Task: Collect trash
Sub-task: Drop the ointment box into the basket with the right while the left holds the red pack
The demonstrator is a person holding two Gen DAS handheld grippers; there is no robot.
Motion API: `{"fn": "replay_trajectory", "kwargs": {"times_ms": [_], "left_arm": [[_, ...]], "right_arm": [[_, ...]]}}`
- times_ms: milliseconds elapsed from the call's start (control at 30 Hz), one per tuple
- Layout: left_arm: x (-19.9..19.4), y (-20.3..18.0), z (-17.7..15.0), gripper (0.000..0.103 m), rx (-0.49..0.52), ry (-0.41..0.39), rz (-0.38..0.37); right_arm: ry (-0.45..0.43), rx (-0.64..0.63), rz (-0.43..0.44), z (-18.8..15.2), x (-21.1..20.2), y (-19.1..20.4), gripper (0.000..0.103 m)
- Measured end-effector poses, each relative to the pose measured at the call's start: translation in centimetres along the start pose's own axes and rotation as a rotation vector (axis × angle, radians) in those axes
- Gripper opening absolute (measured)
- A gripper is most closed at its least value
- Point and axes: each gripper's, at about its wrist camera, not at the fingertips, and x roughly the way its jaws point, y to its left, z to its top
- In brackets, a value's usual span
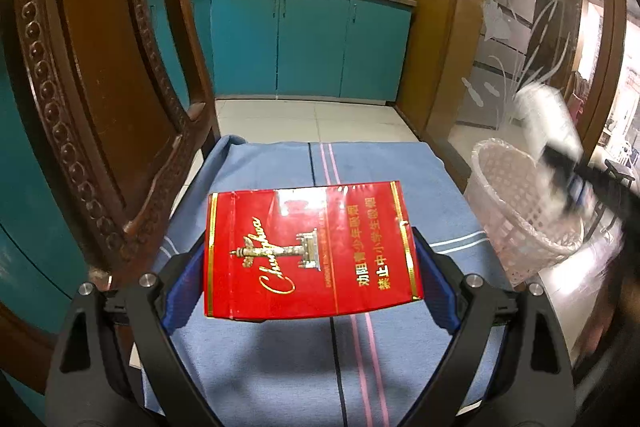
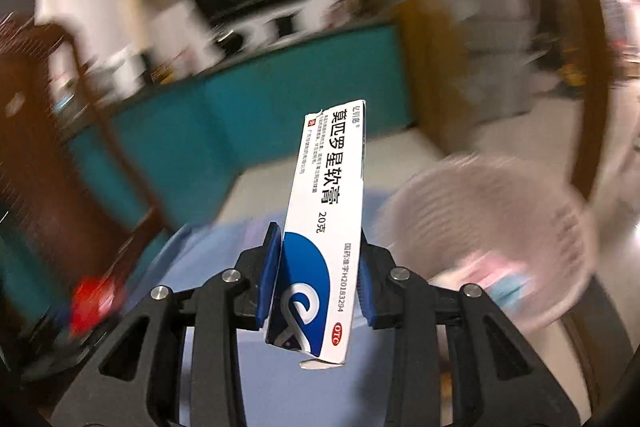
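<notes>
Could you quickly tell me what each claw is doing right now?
Left claw: closed on the red cigarette pack.
Right claw: closed on the white ointment box.

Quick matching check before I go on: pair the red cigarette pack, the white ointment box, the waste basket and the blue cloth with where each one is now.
Things:
1. red cigarette pack
2. white ointment box
3. waste basket
4. blue cloth

Places:
A. spread flat under both grippers
B. between the left gripper fingers
C. standing at the cloth's right edge
D. clamped in the right gripper

Pairs: 1-B, 2-D, 3-C, 4-A
</notes>
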Motion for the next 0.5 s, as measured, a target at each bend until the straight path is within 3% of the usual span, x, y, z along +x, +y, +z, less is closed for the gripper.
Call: {"fn": "replay_trajectory", "kwargs": {"times_ms": [67,133,200,233,267,300,333,400,433,500], "left_arm": [[0.3,-0.3,-0.2,0.091,0.007,0.009,-0.003],[0.7,-0.8,-0.5,0.091,0.017,0.018,0.0],[1.2,-1.5,-0.7,0.091,0.036,0.031,-0.003],[1.3,-1.8,-0.8,0.091,0.044,0.034,-0.004],[1.4,-2.2,-1.0,0.091,0.051,0.036,-0.01],[1.4,-2.5,-1.0,0.091,0.057,0.038,-0.025],[1.4,-3.1,-0.9,0.091,0.065,0.039,-0.042],[1.7,-5.0,-0.6,0.091,0.086,0.039,-0.075],[1.8,-5.9,-0.3,0.091,0.093,0.041,-0.09],[2.3,-9.1,0.6,0.091,0.12,0.043,-0.142]], "right_arm": [[0.019,0.037,-0.061,0.9,1.7,-3.1,0.037],[0.123,0.055,-0.095,0.5,5.3,-6.1,0.042],[0.205,0.098,-0.12,-0.2,7.4,-8.1,0.056],[0.22,0.146,-0.124,-0.1,7.3,-9.0,0.057],[0.205,0.173,-0.109,0.2,6.7,-9.3,0.061],[0.149,0.211,-0.074,1.1,5.0,-9.6,0.072],[0.075,0.241,-0.059,2.0,3.0,-9.9,0.078],[-0.073,0.303,-0.072,2.8,-0.7,-10.7,0.099],[-0.149,0.354,-0.075,2.9,-2.5,-11.5,0.1],[-0.195,0.418,-0.071,3.0,-3.8,-12.7,0.1]]}}
